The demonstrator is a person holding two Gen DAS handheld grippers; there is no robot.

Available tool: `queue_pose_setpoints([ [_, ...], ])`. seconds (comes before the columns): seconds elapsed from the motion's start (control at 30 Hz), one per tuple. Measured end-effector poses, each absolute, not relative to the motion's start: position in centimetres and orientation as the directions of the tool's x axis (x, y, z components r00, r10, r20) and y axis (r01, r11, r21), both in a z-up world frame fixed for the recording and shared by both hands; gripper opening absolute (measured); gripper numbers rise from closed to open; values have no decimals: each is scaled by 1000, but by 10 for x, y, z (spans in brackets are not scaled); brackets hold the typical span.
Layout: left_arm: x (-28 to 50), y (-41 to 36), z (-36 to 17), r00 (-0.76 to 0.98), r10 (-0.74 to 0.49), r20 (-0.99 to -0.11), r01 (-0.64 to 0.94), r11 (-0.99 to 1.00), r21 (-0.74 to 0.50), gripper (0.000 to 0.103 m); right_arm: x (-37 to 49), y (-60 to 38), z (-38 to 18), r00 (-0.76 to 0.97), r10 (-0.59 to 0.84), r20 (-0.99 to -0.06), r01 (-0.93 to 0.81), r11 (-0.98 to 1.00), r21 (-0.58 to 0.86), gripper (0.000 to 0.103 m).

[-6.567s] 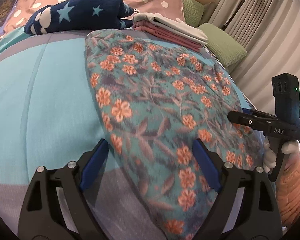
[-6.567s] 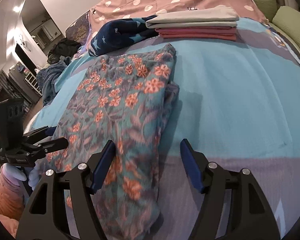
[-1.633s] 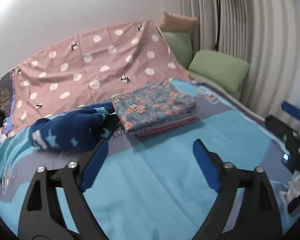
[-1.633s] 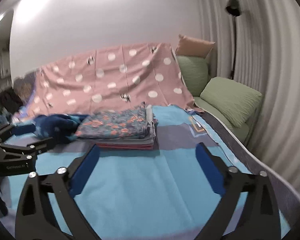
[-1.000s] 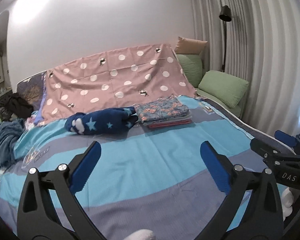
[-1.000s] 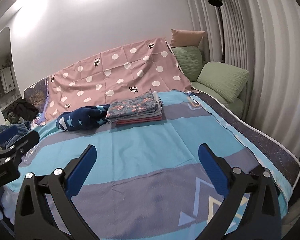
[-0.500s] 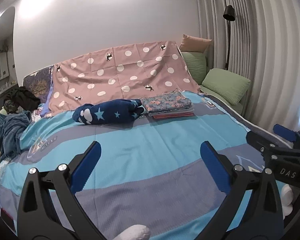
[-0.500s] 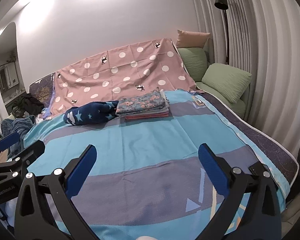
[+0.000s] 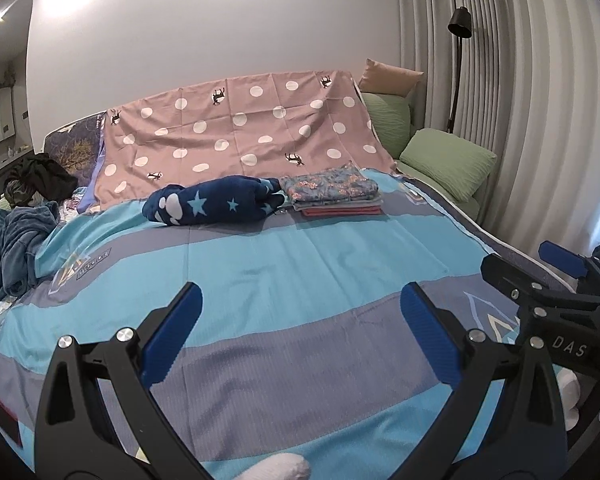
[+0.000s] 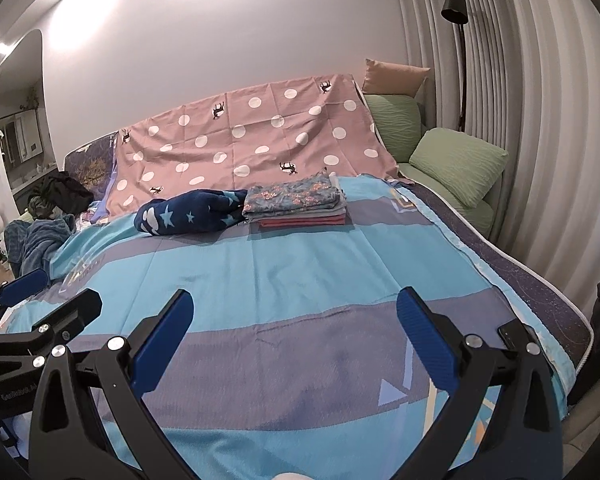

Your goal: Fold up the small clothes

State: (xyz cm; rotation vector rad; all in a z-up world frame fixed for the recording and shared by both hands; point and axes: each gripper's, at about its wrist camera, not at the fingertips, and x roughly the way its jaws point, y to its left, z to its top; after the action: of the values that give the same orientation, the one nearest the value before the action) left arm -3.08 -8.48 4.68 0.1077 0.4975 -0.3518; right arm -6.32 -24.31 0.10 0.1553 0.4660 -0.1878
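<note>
1. At far left, we see a dark clothes heap (image 9: 40, 178), hard to identify.
2. Centre-back on the striped bedspread (image 9: 300, 264): star-print blanket (image 9: 216, 205), touching the folded floral garment (image 9: 329, 186) atop its stack.
3. Left gripper (image 9: 300, 320) and right gripper (image 10: 294, 320) gape, empty.

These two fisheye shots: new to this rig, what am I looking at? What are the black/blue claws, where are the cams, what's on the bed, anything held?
No robot arm here: a person holds a two-finger gripper in each hand, with a fisheye camera on each looking forward along its fingers. The left wrist view shows the left gripper up close, jaws wide apart and holding nothing, with the right gripper at its edge. The right wrist view shows the right gripper, also open and holding nothing.

On the striped blue bedspread, far from both grippers, lies a stack of folded clothes with a floral piece on top, beside a navy star-print bundle.
</note>
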Motion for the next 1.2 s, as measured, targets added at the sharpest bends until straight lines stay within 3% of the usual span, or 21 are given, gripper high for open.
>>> queue_pose_setpoints([
  [1.2, -15, -74, 20, 789, -281, -546, 341, 940, 10, 101, -61, -243, -5, 867, -147, -476, 217, 972, 94, 102],
])
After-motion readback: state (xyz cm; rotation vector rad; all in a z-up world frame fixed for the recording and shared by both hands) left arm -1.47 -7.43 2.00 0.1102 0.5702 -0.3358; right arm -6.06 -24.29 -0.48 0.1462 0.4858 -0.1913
